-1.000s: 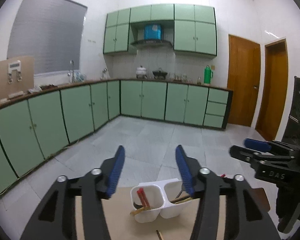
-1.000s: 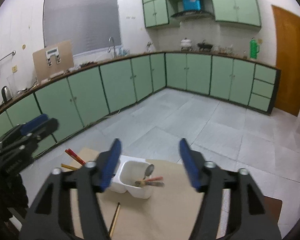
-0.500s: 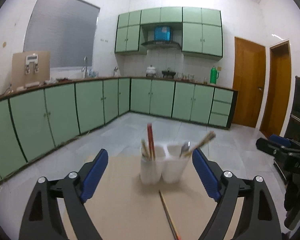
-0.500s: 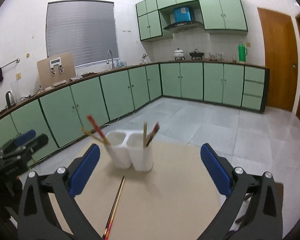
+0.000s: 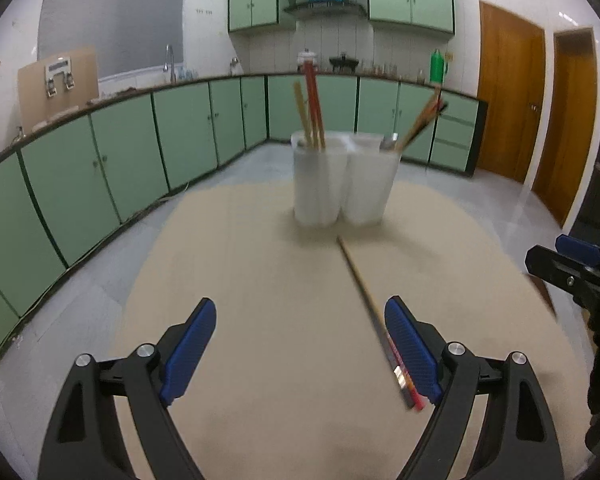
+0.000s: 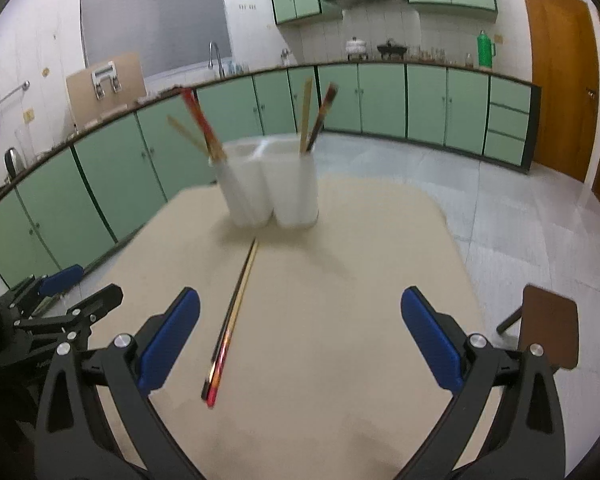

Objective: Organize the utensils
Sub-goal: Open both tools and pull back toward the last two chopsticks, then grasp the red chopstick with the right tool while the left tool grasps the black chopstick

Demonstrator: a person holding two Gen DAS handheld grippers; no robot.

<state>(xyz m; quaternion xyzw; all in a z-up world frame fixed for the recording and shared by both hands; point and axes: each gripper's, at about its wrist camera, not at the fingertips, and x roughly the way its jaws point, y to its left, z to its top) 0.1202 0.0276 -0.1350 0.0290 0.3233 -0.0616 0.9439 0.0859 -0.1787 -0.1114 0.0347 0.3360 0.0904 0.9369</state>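
Lying loose on the beige cardboard-covered tabletop [image 5: 260, 320], a long thin pair of chopsticks, red-and-black at the near end and pale wood at the far end [image 6: 232, 320], is the thing left out of the white plastic two-compartment utensil holder [image 5: 340, 184].

Holder stands at 12 o'clock from both claws, well apart from them, with red and tan sticks upright in each cup.

Long axis of the loose pair: runs roughly from the holder's foot toward the camera. In the left wrist view it goes from about 12 down to 1 o'clock, its red end just beside the inner face of that claw's right pad. In the right wrist view it slants 12 to 11 o'clock, red end between the pads, nearer the left one.

Left gripper [image 5: 300, 344]: jaws spread wide, nothing clamped. Right gripper [image 6: 300, 336]: spread fully, empty too; the pair lies inside its span but no pad touches it.

Judgement: right claw looks better placed, since the sticks sit inside its gap; the left has them at its edge. Whichever closes would pinch across the axis near the red end. Frames blurred, so whether one stick or two is hard to tell.
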